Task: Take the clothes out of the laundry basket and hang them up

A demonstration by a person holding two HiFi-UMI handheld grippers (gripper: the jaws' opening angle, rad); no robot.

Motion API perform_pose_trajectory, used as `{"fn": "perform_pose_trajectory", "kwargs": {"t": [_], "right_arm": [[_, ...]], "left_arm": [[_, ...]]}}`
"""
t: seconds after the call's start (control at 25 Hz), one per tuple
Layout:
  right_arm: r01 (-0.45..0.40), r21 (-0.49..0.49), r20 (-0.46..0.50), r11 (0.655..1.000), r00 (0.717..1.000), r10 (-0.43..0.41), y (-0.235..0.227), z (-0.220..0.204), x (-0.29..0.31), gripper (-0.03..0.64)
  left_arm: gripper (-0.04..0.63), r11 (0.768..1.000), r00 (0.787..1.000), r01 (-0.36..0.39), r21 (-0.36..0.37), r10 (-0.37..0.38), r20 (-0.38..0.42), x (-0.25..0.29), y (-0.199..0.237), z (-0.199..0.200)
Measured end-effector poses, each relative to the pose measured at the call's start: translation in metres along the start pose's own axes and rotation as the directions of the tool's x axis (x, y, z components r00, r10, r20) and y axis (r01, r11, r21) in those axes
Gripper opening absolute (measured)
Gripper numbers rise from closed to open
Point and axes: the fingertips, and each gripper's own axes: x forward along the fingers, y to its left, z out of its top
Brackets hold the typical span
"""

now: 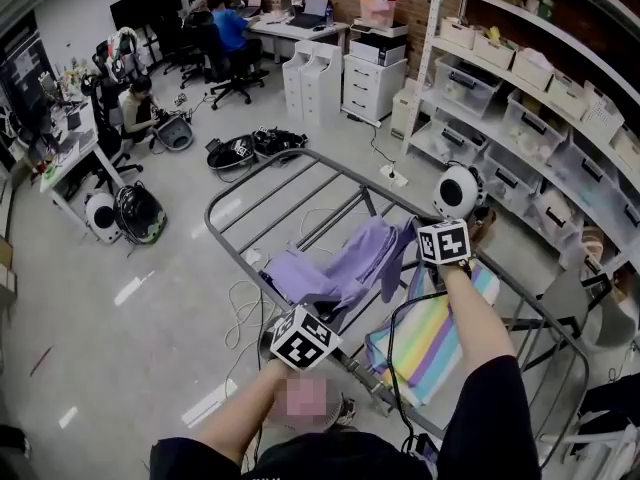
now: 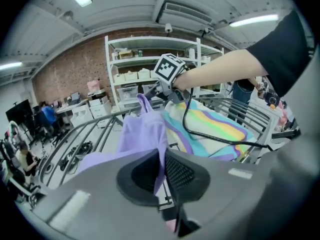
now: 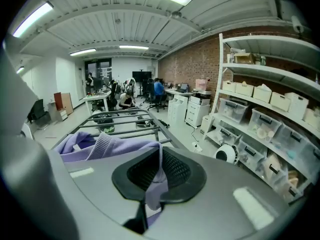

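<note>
1. L gripper [image 2: 162,170]: jaws pressed together, pinching an edge of the purple top [image 2: 137,134]. Fabric runs up and away from between the pads.
2. R gripper [image 3: 159,173]: jaws also closed, pinching another edge of the same top. A fold hangs down thru the pads.
3. Head view: the top spans betw. both grippers over the rack [image 1: 232,200]. Its lower part appears to rest on the bars near the rack's middle.
4. So the top is out of the basket and at the rack, but not released; both pinches are on.
5. Striped cloth [image 1: 432,340] lies spread over the rack's near end, just beside the top on the person's R. Reads as one item already hung.
6. Progress, my read: item 1 done, item 2 mid-hang. Left for this one: lay it flat over the bars, open the jaws, pull clear.
7. Basket: not made out in any view, so can't tell how many clothes remain. The rack shows bare bars at its far end, so there's room for more.
</note>
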Motion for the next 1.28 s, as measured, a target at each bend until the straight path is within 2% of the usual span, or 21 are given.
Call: {"fn": "perform_pose_trajectory", "kwargs": {"t": [0.16, 0.32, 0.52, 0.72, 0.92, 1.08, 1.16, 1.28], "right_arm": [[0.018, -0.069, -0.077, 0.997, 0.997, -0.023, 0.006, -0.010, 0.020, 0.025], [0.038, -0.128, -0.164, 0.991, 0.985, -0.059, 0.014, -0.027, 0.038, 0.033], [-0.005, -0.156, -0.206, 0.988, 0.978, -0.027, 0.021, -0.031, 0.041, 0.124], [-0.025, -0.148, -0.216, 0.989, 0.976, -0.008, 0.017, -0.033, 0.036, 0.170], [-0.038, -0.114, -0.204, 0.993, 0.979, 0.015, 0.012, -0.025, 0.030, 0.181], [-0.113, -0.141, -0.262, 0.984, 0.962, 0.073, 0.010, -0.022, 0.016, 0.187], [-0.106, -0.173, -0.254, 0.979, 0.965, 0.060, 0.006, -0.014, 0.011, 0.187], [-0.091, -0.158, -0.229, 0.983, 0.972, 0.053, 0.007, -0.005, 0.016, 0.187]], "left_arm": [[0.019, 0.999, 0.994, -0.026, 0.044, 0.030, -0.102, 0.013, 0.010, -0.021], [0.021, 0.996, 0.985, 0.026, 0.084, -0.011, -0.172, 0.027, 0.006, -0.038], [0.027, 0.995, 0.988, 0.064, 0.074, -0.053, -0.144, 0.026, 0.009, -0.042], [0.113, 0.994, 0.985, 0.071, 0.084, -0.056, -0.165, 0.018, 0.016, -0.055], [0.114, 0.998, 0.993, 0.001, 0.065, 0.006, -0.116, 0.006, 0.042, -0.055], [0.114, 0.997, 0.993, -0.044, 0.066, 0.051, -0.105, 0.002, 0.064, -0.053], [0.114, 0.995, 0.992, -0.057, 0.079, 0.065, -0.111, 0.002, 0.073, -0.054], [0.116, 0.993, 0.990, -0.065, 0.101, 0.077, -0.120, 0.006, 0.080, -0.052]]}}
